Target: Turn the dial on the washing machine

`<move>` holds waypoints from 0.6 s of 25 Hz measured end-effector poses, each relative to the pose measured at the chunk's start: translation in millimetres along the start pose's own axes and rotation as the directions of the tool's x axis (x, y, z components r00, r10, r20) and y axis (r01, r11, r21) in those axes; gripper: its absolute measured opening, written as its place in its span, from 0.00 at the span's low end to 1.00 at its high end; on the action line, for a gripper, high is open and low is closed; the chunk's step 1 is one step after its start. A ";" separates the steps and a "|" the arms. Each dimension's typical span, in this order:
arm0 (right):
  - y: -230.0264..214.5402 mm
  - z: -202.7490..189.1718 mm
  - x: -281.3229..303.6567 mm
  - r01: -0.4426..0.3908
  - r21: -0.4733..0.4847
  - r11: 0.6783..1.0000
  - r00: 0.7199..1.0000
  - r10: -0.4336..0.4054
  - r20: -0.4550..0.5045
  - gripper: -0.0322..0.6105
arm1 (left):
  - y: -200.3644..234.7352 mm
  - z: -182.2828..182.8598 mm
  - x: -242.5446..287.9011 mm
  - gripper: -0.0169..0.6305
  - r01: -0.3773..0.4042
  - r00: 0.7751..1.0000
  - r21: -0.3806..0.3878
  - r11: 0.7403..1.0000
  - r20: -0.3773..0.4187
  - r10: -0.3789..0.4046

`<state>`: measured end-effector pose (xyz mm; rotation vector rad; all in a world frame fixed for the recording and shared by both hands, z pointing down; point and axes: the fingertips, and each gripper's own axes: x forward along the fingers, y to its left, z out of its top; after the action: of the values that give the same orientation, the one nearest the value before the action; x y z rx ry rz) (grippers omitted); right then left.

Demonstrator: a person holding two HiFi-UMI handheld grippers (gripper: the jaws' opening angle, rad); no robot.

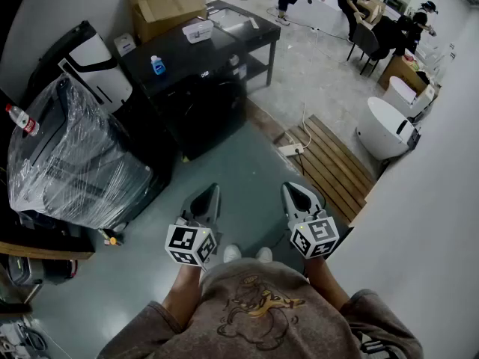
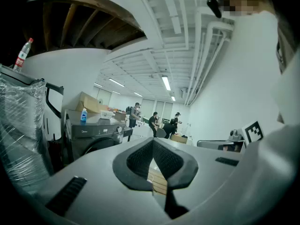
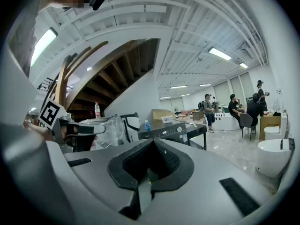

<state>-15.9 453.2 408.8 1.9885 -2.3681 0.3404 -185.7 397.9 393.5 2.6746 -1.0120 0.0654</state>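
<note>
The dark washing machine [image 1: 200, 103] stands across the grey floor, well ahead of both grippers. Its round dial [image 2: 119, 129] sits at the right end of the control panel and also shows as the dial [image 3: 179, 129] in the right gripper view. My left gripper [image 1: 210, 196] and right gripper [image 1: 293, 192] are held side by side in front of the person's body, pointing at the machine and far short of it. In the left gripper view the left gripper [image 2: 153, 142] is shut with nothing in it, and so is the right gripper [image 3: 152, 142].
A blue bottle [image 1: 158, 65] and a white box [image 1: 197, 30] rest on the washer's top. A plastic-wrapped appliance [image 1: 75, 159] with a water bottle [image 1: 22, 120] stands left. Cardboard boxes [image 1: 165, 6] are behind. A power strip [image 1: 290, 149], wooden slats [image 1: 333, 163] and a white tub [image 1: 385, 129] lie right.
</note>
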 end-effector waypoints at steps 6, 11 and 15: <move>9.3 3.4 11.3 -0.008 0.009 1.000 1.000 0.008 0.025 0.05 | 9.0 -0.3 2.7 0.01 0.008 1.000 0.001 1.000 -0.005 -0.008; 14.9 3.9 24.6 0.011 0.005 1.000 0.999 -0.011 0.046 0.05 | 21.9 5.5 8.5 0.01 0.036 0.999 0.012 0.999 0.011 -0.036; 20.4 -0.2 39.8 0.037 0.006 0.999 0.998 -0.038 0.053 0.05 | 40.4 5.0 14.5 0.01 0.059 0.998 0.022 0.998 0.005 -0.059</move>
<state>-43.2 417.9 412.5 2.0666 -2.3591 0.2969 -201.6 358.3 400.5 2.7241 -0.9386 0.0573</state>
